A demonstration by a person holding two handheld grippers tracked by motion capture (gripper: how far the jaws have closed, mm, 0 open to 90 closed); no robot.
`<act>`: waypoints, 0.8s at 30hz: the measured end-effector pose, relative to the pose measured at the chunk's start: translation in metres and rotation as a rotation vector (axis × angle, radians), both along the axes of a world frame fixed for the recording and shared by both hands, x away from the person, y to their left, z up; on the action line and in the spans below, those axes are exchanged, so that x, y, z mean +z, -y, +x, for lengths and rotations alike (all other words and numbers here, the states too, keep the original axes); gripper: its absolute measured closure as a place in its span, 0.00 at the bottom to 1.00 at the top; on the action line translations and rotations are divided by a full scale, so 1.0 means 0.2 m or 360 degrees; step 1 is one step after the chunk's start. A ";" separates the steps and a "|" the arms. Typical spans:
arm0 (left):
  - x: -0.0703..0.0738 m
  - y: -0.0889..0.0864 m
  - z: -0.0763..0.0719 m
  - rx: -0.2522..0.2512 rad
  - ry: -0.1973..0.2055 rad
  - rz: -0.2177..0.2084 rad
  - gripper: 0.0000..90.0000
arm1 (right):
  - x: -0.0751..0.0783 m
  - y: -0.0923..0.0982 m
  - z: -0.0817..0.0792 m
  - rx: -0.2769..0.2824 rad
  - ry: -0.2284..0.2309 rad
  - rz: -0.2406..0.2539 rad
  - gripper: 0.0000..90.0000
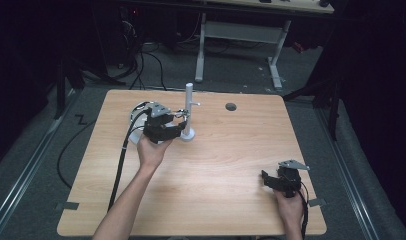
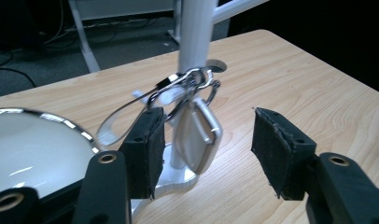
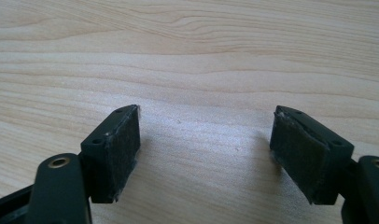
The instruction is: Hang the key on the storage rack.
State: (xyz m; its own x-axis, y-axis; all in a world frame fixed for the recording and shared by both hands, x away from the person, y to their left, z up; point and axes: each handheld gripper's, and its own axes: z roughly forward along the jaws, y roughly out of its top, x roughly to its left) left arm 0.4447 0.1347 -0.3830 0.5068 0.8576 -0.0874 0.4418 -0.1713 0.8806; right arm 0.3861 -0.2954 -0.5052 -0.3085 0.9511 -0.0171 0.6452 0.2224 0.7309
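A white stand (image 1: 189, 107) with a round base and a short side peg rises from the middle back of the wooden table (image 1: 216, 165). In the left gripper view a key ring with a silver fob (image 2: 198, 135) and a metal carabiner (image 2: 197, 79) hangs from the peg of the white stand (image 2: 194, 32). My left gripper (image 1: 178, 125) (image 2: 206, 151) is open, its jaws on either side of the hanging fob without touching it. My right gripper (image 1: 271, 181) (image 3: 206, 154) is open low over bare wood at the front right, nothing between its jaws.
A round white bowl with a shiny rim (image 2: 24, 149) (image 1: 139, 109) sits just left of the stand, under my left hand. A dark round hole (image 1: 231, 106) marks the tabletop behind. Beyond the table stand white desk legs (image 1: 201, 50) and floor cables.
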 end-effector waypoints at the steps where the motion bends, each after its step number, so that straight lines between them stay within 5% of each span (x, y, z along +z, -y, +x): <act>1: -0.01 -0.03 -0.01 0.0011 -0.0004 -0.0006 0.49 | 0.00 0.00 0.00 0.0002 0.0001 -0.0002 0.27; 24: -0.01 -0.26 -0.12 0.0107 0.0008 -0.0052 0.47 | 0.00 0.00 0.00 -0.0003 0.0000 0.0003 0.27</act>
